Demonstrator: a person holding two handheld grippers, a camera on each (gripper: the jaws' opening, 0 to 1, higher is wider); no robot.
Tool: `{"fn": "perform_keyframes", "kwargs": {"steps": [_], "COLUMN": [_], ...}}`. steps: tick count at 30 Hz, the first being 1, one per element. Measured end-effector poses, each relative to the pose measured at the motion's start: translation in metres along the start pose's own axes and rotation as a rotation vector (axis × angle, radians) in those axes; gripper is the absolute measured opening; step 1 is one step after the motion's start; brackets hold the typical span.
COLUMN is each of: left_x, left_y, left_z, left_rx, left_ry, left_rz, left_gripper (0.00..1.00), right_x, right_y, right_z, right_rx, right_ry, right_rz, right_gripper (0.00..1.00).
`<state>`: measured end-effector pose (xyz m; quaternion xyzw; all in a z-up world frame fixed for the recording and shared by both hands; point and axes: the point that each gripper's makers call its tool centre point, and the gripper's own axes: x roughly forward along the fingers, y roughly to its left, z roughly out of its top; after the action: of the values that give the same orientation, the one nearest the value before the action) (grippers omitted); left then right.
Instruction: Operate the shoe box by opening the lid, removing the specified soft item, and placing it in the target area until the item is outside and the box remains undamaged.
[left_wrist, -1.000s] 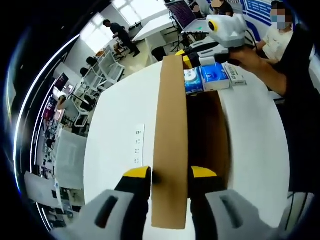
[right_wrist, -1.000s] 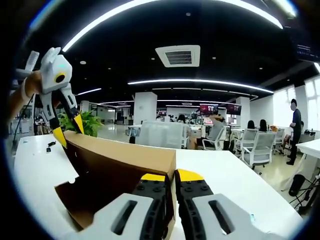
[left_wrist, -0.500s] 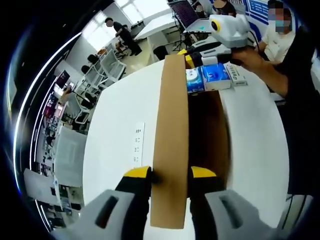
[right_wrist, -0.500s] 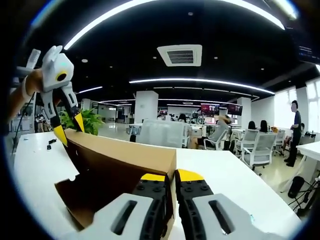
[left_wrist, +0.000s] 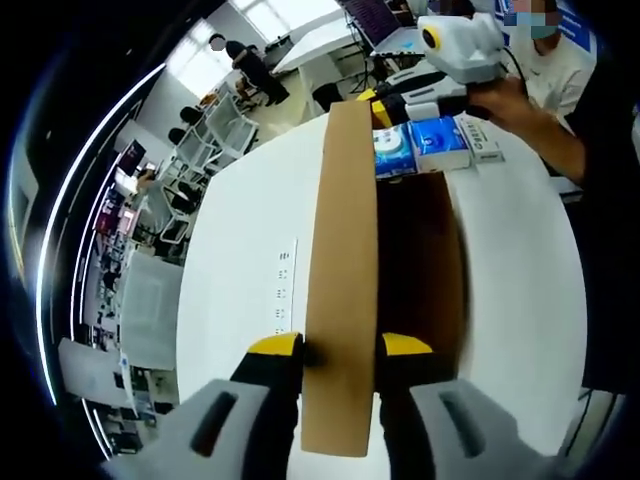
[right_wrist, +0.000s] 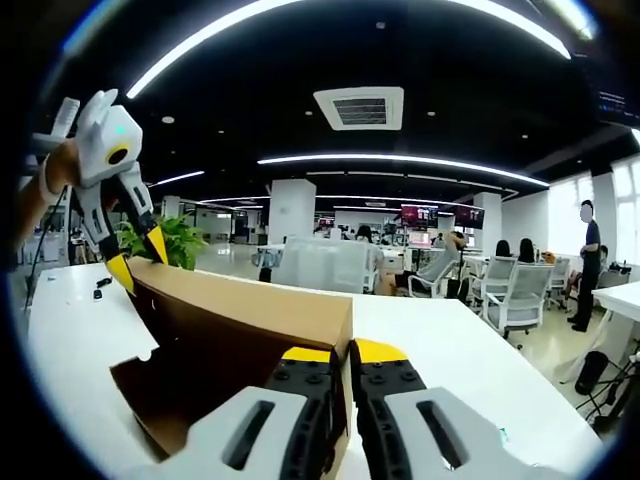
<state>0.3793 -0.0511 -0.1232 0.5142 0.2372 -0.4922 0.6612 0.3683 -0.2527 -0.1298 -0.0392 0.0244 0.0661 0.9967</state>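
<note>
The brown cardboard lid (left_wrist: 342, 230) of the shoe box stands edge-on, running away from my left gripper (left_wrist: 340, 345), which is shut on its near end. At its far end my right gripper (left_wrist: 378, 103) clamps the same lid. The box's dark inside (left_wrist: 420, 260) lies right of the lid, and I cannot make out its contents. In the right gripper view, my right gripper (right_wrist: 340, 353) is shut on the lid's (right_wrist: 250, 300) near corner, and the left gripper (right_wrist: 138, 258) holds the far corner above the open box (right_wrist: 190, 385).
The box sits on a white round table (left_wrist: 250, 230) with an inset socket strip (left_wrist: 282, 290). Blue tissue packs (left_wrist: 420, 143) lie beyond the box. A person's arm (left_wrist: 530, 110) holds the right gripper. Office chairs (right_wrist: 520, 290) stand past the table.
The left gripper view has shifted slightly with the hand. Both grippers keep their hold on the lid, which stands much as before.
</note>
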Motion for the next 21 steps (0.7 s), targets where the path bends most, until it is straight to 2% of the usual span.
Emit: {"fn": "perform_keyframes", "kwargs": {"steps": [5,13,15,17,21], "left_x": [0.0,-0.001,-0.001,-0.001,-0.001], "left_y": [0.0,-0.001,-0.001,-0.002,-0.003], "left_z": [0.0,0.0,0.0,0.0,0.0], "left_rx": [0.007,0.006,0.008,0.01,0.005], "left_ry": [0.012,-0.008,-0.01,-0.013,-0.02], "left_rz": [0.016,0.028,0.032,0.033,0.032], "left_gripper": [0.29,0.29,0.29,0.29,0.29], "right_x": [0.0,-0.002,-0.003,-0.006,-0.016], "right_y": [0.0,0.0,0.0,-0.006,-0.008], "right_z": [0.0,-0.003,-0.005,-0.007,-0.014], "right_rx": [-0.004,-0.015,-0.036,-0.101,-0.136], "right_ry": [0.0,0.014,0.027,0.049,0.097], "right_rz": [-0.001,0.034,0.043,0.034,0.068], "right_gripper": [0.04,0.05,0.11,0.18,0.22]}}
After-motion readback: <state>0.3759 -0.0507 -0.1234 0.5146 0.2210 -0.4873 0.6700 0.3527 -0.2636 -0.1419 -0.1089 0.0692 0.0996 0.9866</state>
